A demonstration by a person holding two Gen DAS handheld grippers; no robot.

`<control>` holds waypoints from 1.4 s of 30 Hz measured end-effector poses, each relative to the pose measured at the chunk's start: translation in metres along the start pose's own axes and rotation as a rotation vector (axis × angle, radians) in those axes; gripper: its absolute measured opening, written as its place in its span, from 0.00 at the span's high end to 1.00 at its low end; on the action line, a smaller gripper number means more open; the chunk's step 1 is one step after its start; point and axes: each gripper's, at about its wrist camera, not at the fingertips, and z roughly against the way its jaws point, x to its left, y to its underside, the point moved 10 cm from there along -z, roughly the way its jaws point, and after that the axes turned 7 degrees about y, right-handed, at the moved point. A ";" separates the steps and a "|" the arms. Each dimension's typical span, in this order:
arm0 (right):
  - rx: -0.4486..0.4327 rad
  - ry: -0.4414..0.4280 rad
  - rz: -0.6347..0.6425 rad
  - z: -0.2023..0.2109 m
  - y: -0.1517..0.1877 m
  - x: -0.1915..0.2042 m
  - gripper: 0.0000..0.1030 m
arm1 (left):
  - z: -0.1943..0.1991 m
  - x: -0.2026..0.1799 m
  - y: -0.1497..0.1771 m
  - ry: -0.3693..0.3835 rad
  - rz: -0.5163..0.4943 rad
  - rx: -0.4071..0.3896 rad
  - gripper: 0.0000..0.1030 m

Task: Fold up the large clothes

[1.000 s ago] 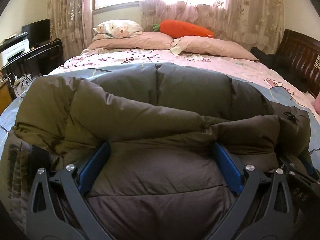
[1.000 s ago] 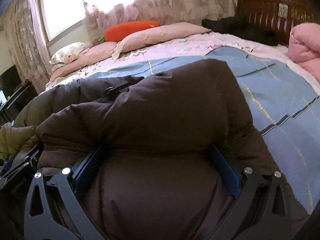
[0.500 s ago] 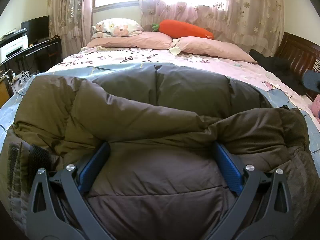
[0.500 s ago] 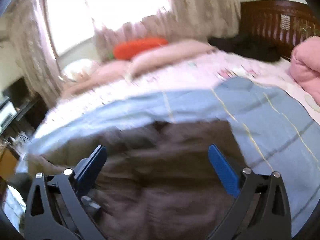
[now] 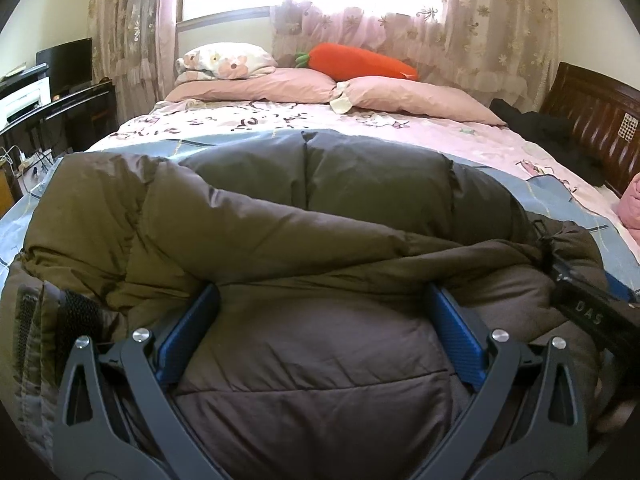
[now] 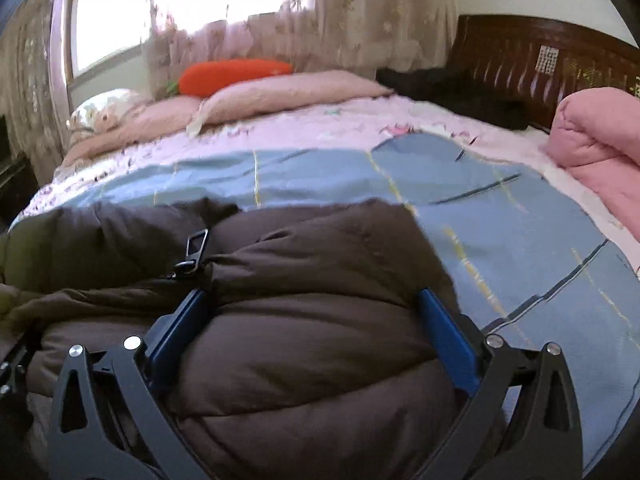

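A big puffy olive-brown down jacket [image 5: 280, 208] lies bunched on the bed. My left gripper [image 5: 320, 300] has its jaws wide apart with a thick fold of the jacket bulging between the blue pads [image 5: 188, 332]. My right gripper [image 6: 316, 304] is also wide open around a puffy fold at the jacket's right side [image 6: 320, 264]. A metal zipper pull [image 6: 194, 252] lies just ahead of its left pad. The right gripper's body shows at the right edge of the left wrist view [image 5: 592, 316].
The bed has a blue striped sheet [image 6: 500, 232] and pink floral cover [image 5: 280, 120]. Pink pillows [image 5: 260, 88] and an orange carrot plush [image 5: 360, 62] lie at the far side. A rolled pink quilt [image 6: 596, 152] and dark headboard [image 6: 540, 64] are right; a desk [image 5: 48, 112] left.
My right gripper lifted off and swung away, blurring the view, then came back down onto the jacket's right side. My left gripper stayed in place on the fold.
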 end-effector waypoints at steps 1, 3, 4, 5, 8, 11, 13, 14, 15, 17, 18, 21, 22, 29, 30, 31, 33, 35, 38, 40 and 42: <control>0.010 -0.017 -0.011 -0.001 0.001 0.000 0.01 | -0.001 0.000 0.001 0.001 0.002 0.003 0.02; 0.033 -0.039 -0.023 -0.005 0.003 0.000 0.01 | -0.002 -0.001 0.001 -0.006 -0.001 0.010 0.02; 0.039 -0.040 -0.022 -0.006 0.003 0.001 0.01 | -0.002 0.000 0.001 -0.007 -0.002 0.012 0.02; 0.041 -0.036 -0.019 -0.005 0.003 0.002 0.01 | -0.002 0.000 0.001 -0.008 -0.001 0.016 0.02; 0.021 0.018 0.028 0.000 -0.001 0.008 0.01 | -0.002 0.000 0.000 -0.023 -0.006 0.025 0.02; 0.029 0.045 0.054 0.009 0.000 0.009 0.01 | 0.000 -0.001 0.000 -0.047 -0.020 0.040 0.02; 0.086 0.047 0.067 0.027 0.004 0.005 0.01 | 0.005 0.000 0.003 -0.060 -0.020 0.077 0.02; 0.131 0.045 0.074 0.039 0.004 0.002 0.01 | 0.011 0.000 0.004 -0.080 -0.030 0.117 0.02; 0.163 0.059 0.063 0.061 0.000 -0.005 0.01 | 0.031 0.000 0.001 -0.099 -0.035 0.159 0.02; 0.109 0.045 -0.006 0.117 -0.012 -0.018 0.01 | 0.082 -0.006 -0.008 -0.048 -0.018 0.117 0.02; 0.077 -0.018 -0.046 0.150 -0.014 -0.020 0.01 | 0.117 -0.010 -0.011 -0.002 -0.014 0.085 0.02; 0.137 -0.099 -0.047 0.209 0.010 -0.023 0.01 | 0.185 -0.003 0.011 0.006 0.001 0.132 0.02; 0.174 -0.115 -0.040 0.228 0.027 -0.024 0.01 | 0.199 0.002 0.021 -0.004 0.014 0.152 0.02; 0.362 -0.119 0.038 0.281 0.136 0.000 0.01 | 0.254 0.038 0.114 -0.117 0.161 0.323 0.02; 0.363 -0.119 0.048 0.286 0.146 0.003 0.01 | 0.257 0.040 0.119 -0.130 0.161 0.325 0.02; 0.362 -0.108 0.059 0.289 0.151 0.004 0.01 | 0.261 0.045 0.128 -0.157 0.160 0.331 0.02; 0.368 -0.106 0.068 0.293 0.159 0.004 0.01 | 0.266 0.052 0.141 -0.169 0.163 0.345 0.02; 0.372 -0.104 0.049 0.298 0.165 -0.001 0.01 | 0.272 0.057 0.148 -0.181 0.169 0.361 0.02; 0.422 -0.147 -0.059 0.304 0.168 -0.017 0.01 | 0.288 0.065 0.152 -0.175 0.215 0.354 0.02; 0.482 -0.219 -0.175 0.310 0.176 -0.028 0.01 | 0.300 0.072 0.155 -0.130 0.315 0.358 0.02; 0.551 -0.252 -0.314 0.314 0.189 -0.046 0.01 | 0.303 0.076 0.164 -0.054 0.448 0.375 0.02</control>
